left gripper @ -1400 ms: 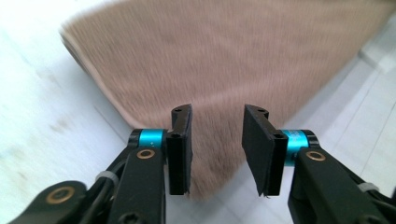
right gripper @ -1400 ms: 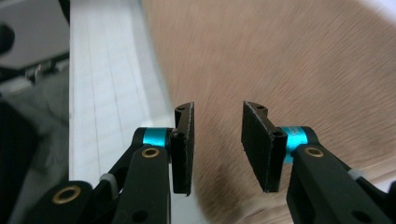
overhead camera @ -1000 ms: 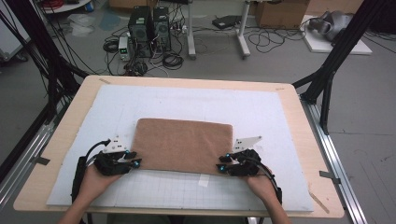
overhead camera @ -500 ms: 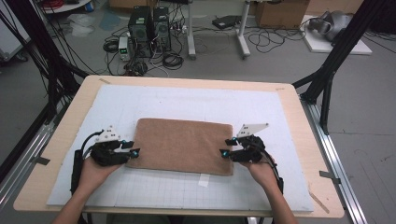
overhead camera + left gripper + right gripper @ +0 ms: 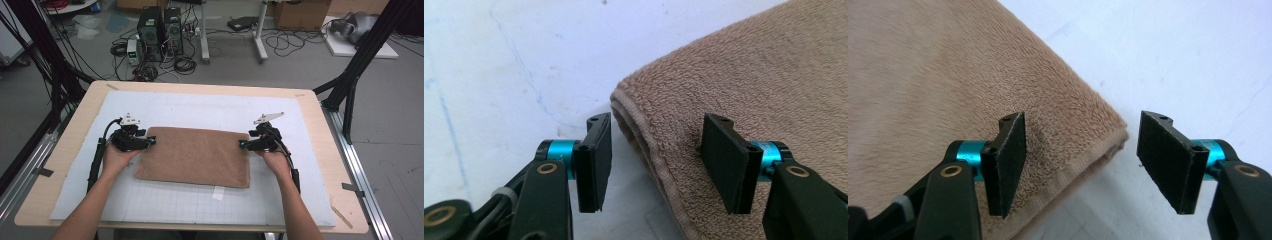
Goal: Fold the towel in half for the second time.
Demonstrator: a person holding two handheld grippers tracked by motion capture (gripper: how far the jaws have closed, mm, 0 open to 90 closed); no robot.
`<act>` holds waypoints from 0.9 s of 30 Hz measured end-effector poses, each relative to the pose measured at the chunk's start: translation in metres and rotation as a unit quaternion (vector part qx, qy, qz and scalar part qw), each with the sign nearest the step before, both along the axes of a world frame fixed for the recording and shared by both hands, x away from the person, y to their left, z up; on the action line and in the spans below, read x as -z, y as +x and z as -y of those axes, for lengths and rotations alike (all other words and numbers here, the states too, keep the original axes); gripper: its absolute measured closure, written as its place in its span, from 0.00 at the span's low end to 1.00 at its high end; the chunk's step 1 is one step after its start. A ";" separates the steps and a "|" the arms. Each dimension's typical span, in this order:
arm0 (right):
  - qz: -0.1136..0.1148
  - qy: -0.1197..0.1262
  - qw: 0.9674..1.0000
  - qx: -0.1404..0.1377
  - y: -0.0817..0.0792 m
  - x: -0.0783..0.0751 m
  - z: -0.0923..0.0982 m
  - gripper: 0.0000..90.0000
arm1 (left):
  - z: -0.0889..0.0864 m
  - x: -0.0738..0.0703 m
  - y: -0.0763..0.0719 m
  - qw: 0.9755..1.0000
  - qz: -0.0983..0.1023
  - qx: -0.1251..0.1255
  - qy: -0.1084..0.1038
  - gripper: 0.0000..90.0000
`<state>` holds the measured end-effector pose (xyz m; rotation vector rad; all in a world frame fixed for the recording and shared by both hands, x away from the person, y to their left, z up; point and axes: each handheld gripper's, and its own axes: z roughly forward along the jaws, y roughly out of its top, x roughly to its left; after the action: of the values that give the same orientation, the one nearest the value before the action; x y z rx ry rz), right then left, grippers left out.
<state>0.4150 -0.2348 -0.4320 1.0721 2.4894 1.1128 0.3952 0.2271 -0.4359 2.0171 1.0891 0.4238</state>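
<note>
While the folded brown towel [image 5: 195,156] lies flat on the worktop [image 5: 310,107], both far corners have just been released by the left gripper [image 5: 151,142] and right gripper [image 5: 241,144]; a corner could be snagged and the fold disturbed.

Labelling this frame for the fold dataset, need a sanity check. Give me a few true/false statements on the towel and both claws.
1. The folded brown terry towel lies flat on the white gridded mat. True.
2. The left claw is clamped on the towel's edge. False: its jaws have just been opening and stand apart, astride the edge without pressing it.
3. The right claw sits at a towel corner with its jaws open. True; they have just been opening.
4. The towel hangs over the table's front edge. False: it lies wholly on the mat, well inside the light wooden table.
5. Both claws hold the towel lifted off the mat. False: it rests on the mat.
</note>
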 end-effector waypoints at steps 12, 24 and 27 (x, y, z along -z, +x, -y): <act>0.011 0.017 1.000 -0.003 0.019 -0.015 -0.012 0.88 | 0.002 -0.012 0.001 0.999 0.020 -0.026 0.006 0.94; -0.003 0.030 0.999 0.012 0.025 -0.023 -0.014 0.53 | -0.015 -0.028 0.000 0.998 0.024 -0.052 -0.018 0.64; 0.008 0.037 0.999 0.008 0.019 -0.030 -0.016 0.47 | -0.015 -0.032 -0.006 0.998 0.031 -0.040 -0.025 0.61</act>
<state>0.4340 -0.2191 -0.4017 1.0953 2.4410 1.2132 0.3897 0.2416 -0.4037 1.9081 1.1351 0.4920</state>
